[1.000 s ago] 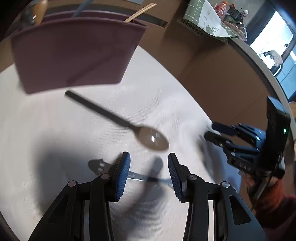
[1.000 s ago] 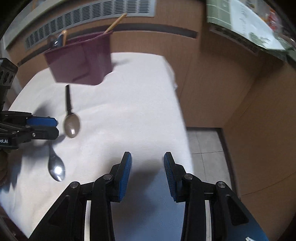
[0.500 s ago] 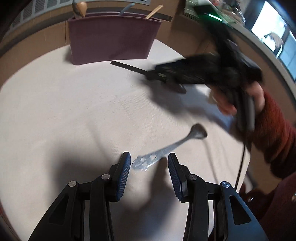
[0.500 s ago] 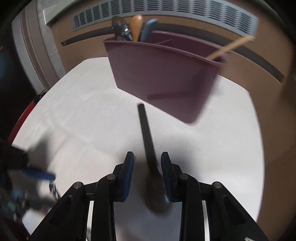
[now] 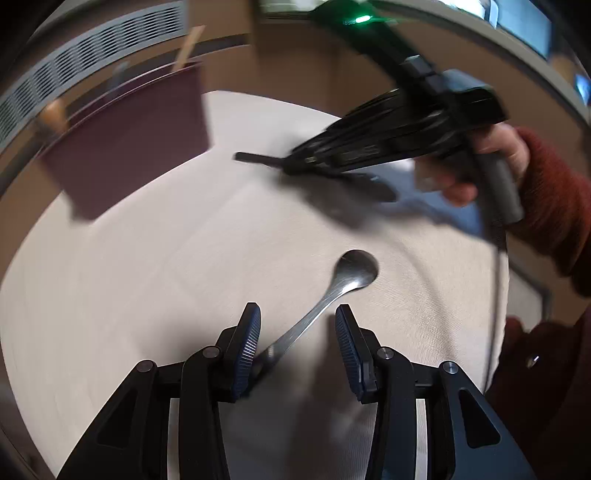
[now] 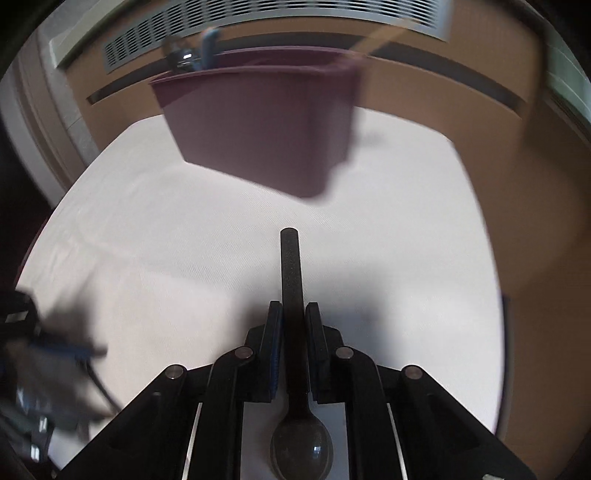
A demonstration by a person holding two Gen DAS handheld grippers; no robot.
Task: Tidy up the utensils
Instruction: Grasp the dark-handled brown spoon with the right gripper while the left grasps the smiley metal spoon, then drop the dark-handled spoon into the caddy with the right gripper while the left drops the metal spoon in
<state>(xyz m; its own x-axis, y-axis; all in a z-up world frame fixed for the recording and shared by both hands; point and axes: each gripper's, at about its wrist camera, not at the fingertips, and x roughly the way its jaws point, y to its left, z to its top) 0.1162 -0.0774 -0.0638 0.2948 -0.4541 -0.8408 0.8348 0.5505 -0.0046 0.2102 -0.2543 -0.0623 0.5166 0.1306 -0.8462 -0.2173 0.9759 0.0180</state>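
Observation:
My right gripper (image 6: 293, 319) is shut on the handle of a black spoon (image 6: 291, 273); its bowl lies back between the gripper arms and its handle points at the maroon utensil holder (image 6: 266, 125). In the left wrist view the right gripper (image 5: 295, 166) holds that black spoon (image 5: 255, 158) just above the cloth, beside the holder (image 5: 129, 140). My left gripper (image 5: 297, 332) is open low over the table, its fingers on either side of the handle of a silver spoon (image 5: 351, 273) that lies on the cloth.
The table carries a white cloth (image 5: 147, 277). The holder has several utensils standing in it, among them a wooden stick (image 5: 186, 50) and a blue handle (image 6: 208, 44). A brown wall with a vent (image 6: 258, 22) is behind. The table edge drops off at the right.
My right gripper has closed on the black spoon's handle and lifted it off the cloth. My left gripper has moved forward over the silver spoon's handle and stayed open.

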